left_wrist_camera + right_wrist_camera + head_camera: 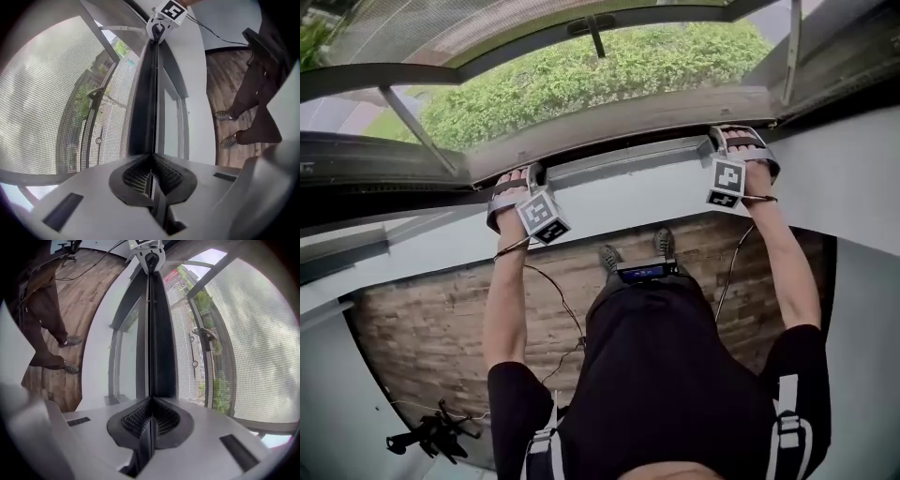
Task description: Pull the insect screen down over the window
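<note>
The insect screen's mesh [47, 93] stretches over the window opening, and its dark bottom bar [623, 155] runs across the frame just above the white sill. My left gripper [520, 183] is shut on the bar's thin lip near its left end. My right gripper [736, 141] is shut on the same lip near the right end. In the left gripper view the pads [138, 178] pinch the lip and the bar [143, 108] runs away to the right gripper [161, 21]. The right gripper view mirrors this: bar [157, 333], mesh [253, 343], left gripper [149, 254] at the far end.
Beyond the mesh an open window sash with a handle [591, 26] hangs over a green hedge [600, 75]. Below the sill [619, 202] is a white wall, then wooden floor [441, 328] with the person's shoes [636, 251], cables and a black chair base [431, 433].
</note>
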`<act>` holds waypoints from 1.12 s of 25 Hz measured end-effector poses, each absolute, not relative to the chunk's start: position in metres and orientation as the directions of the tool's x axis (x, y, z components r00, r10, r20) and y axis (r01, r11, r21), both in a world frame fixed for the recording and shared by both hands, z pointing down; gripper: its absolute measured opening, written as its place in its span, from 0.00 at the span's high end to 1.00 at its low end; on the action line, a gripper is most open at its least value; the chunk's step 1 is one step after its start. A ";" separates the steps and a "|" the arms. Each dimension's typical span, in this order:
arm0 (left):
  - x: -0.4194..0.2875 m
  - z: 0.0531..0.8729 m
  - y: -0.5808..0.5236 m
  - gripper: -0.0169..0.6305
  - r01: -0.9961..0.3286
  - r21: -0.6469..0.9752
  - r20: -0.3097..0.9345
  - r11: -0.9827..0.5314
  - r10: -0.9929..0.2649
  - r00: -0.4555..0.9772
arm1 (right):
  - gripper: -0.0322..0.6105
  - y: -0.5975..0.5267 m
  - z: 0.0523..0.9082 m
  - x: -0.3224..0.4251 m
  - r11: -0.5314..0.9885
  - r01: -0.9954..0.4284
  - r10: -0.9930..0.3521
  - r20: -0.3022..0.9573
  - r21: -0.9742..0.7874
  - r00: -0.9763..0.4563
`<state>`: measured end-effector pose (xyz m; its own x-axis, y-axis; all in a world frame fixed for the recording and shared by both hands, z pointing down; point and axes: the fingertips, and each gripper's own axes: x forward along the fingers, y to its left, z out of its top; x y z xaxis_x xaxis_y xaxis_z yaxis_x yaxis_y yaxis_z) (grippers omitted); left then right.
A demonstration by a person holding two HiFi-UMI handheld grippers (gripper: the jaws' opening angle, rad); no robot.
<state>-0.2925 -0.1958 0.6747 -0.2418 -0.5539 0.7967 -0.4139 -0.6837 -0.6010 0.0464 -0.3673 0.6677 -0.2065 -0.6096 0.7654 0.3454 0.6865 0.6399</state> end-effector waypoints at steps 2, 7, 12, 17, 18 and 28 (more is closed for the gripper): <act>-0.286 0.674 -0.198 0.95 -0.411 -0.593 0.803 -0.693 -0.549 -0.232 | 0.94 -0.367 0.669 0.053 0.686 0.364 -0.607 0.771 0.631 -0.193; -0.293 0.668 -0.190 0.95 -0.413 -0.566 0.822 -0.713 -0.523 -0.225 | 0.94 -0.364 0.663 0.046 0.693 0.393 -0.589 0.789 0.605 -0.176; -0.286 0.682 -0.199 0.95 -0.386 -0.618 0.786 -0.685 -0.554 -0.276 | 0.94 -0.369 0.673 0.057 0.676 0.386 -0.617 0.769 0.628 -0.170; -0.290 0.677 -0.197 0.95 -0.402 -0.619 0.783 -0.675 -0.567 -0.255 | 0.94 -0.367 0.665 0.047 0.665 0.368 -0.632 0.752 0.650 -0.188; -0.292 0.676 -0.194 0.95 -0.393 -0.613 0.789 -0.685 -0.560 -0.254 | 0.94 -0.364 0.664 0.046 0.667 0.383 -0.623 0.760 0.640 -0.184; -0.319 0.675 -0.183 0.96 -0.434 -0.638 0.766 -0.636 -0.580 -0.277 | 0.95 -0.368 0.677 0.024 0.615 0.424 -0.674 0.722 0.665 -0.155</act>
<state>-0.3190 -0.1827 0.6749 -0.2769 -0.5799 0.7662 -0.4344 -0.6357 -0.6381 0.0237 -0.3685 0.6769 -0.1552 -0.6739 0.7223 0.4243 0.6148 0.6648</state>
